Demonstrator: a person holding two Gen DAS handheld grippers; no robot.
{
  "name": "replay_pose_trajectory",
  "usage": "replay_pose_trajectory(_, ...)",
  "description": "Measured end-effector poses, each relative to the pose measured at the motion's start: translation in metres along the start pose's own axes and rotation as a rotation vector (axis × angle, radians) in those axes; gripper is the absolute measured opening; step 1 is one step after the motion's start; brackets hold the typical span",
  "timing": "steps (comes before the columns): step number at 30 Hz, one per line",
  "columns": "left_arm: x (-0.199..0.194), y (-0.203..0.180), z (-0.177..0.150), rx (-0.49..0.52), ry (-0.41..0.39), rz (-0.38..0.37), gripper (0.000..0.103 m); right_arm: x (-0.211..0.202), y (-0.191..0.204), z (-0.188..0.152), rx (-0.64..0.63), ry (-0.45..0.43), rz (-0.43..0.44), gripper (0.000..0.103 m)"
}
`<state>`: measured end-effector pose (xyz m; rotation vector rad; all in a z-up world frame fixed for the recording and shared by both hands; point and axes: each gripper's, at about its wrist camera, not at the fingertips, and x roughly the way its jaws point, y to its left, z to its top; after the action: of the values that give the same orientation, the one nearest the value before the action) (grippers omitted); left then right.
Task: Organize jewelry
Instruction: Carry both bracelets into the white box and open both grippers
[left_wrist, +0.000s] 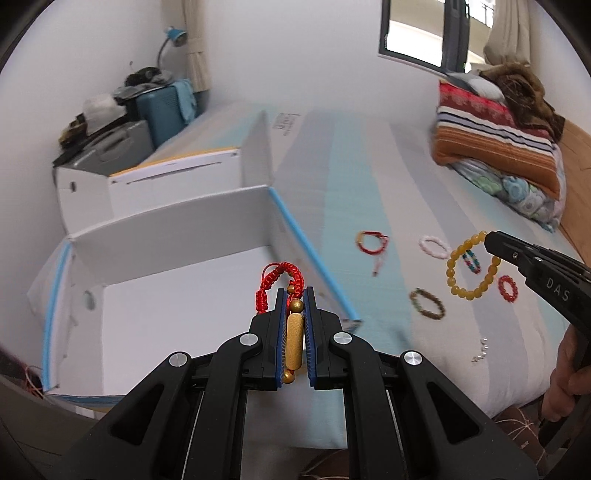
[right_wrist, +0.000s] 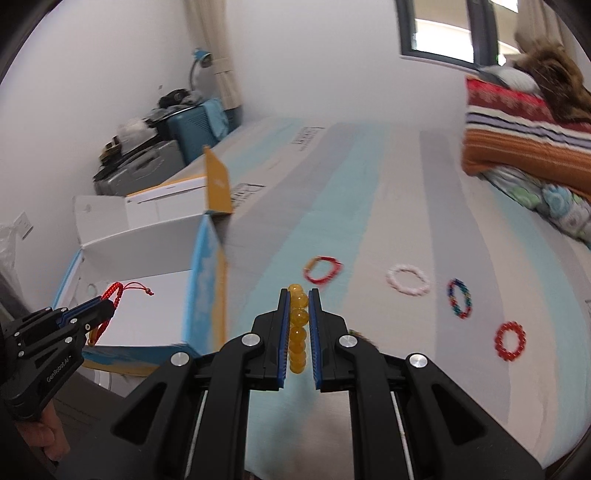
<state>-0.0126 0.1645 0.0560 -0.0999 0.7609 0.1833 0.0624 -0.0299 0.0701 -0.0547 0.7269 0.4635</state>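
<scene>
Left tongs (left_wrist: 294, 295) clench a braided red cord bracelet (left_wrist: 280, 284) with a matte gold tube, above the white cardboard box (left_wrist: 177, 317). Right tongs (right_wrist: 298, 295) grip a ring of glossy amber beads (right_wrist: 297, 325) over the striped bed (right_wrist: 369, 206), where small beaded loops lie scattered.

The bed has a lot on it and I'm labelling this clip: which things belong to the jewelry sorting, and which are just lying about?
Part of the job:
- red cord bracelet in the left gripper
- yellow bead bracelet in the right gripper
- white box
- loose bracelets on the bed: white, red bead, multicolour

Just lying about:
- folded blankets
- blue lamp
- suitcases
</scene>
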Motion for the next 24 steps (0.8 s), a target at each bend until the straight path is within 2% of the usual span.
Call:
replay_pose_trajectory(14,-0.01,0.084,-0.009,-0.089,0.007,0.094,0.008,0.02,0.081,0.012,-0.088,0.019,0.103,0.009)
replay_pose_trajectory(19,0.005,0.116,-0.013,-0.122,0.063,0.126,0.008,0.039,0.121,0.022,-0.14,0.049,0.157,0.009)
replay_pose_trajectory(24,0.026,0.14,-0.02,-0.148,0.135,0.141,0.008,0.077,0.153,0.023,-0.153,0.13,0.206,0.009)
